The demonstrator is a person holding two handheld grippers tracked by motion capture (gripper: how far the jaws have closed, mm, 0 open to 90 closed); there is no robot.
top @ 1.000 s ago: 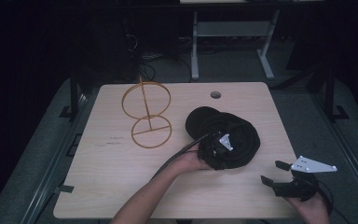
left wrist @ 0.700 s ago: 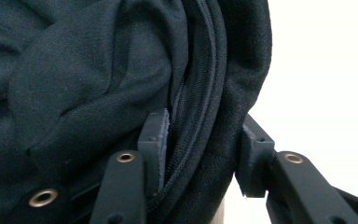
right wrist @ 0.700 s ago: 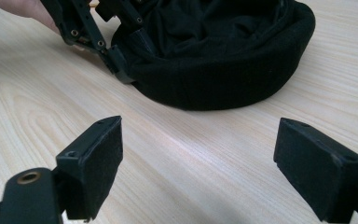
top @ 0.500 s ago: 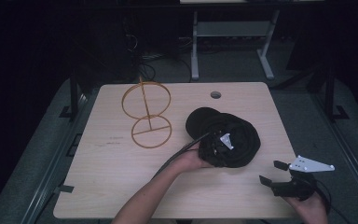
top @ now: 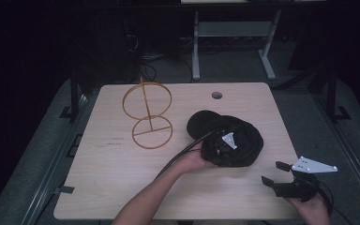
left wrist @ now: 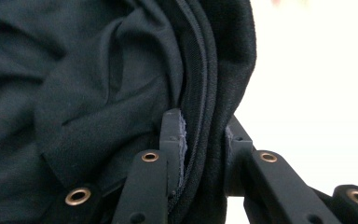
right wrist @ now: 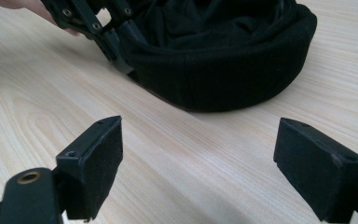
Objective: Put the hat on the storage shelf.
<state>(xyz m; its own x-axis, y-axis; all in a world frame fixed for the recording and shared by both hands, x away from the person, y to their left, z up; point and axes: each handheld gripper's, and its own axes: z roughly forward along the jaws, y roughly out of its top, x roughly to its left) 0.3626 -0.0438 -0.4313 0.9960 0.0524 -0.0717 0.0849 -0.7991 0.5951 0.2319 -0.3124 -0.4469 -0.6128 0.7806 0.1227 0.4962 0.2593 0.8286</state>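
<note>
Little has moved since a moment ago: the right claw (top: 277,173) has edged slightly toward the black hat (top: 232,140), while the left claw (left wrist: 200,140) keeps its place. That left claw is clamped on the hat's folded rim, fabric pinched between its jaws. The right claw hovers with jaws wide apart, near the hat but not touching it. The hat lies right of centre on the counter (top: 112,173), well apart from a gold wire stand (top: 149,112).
</note>
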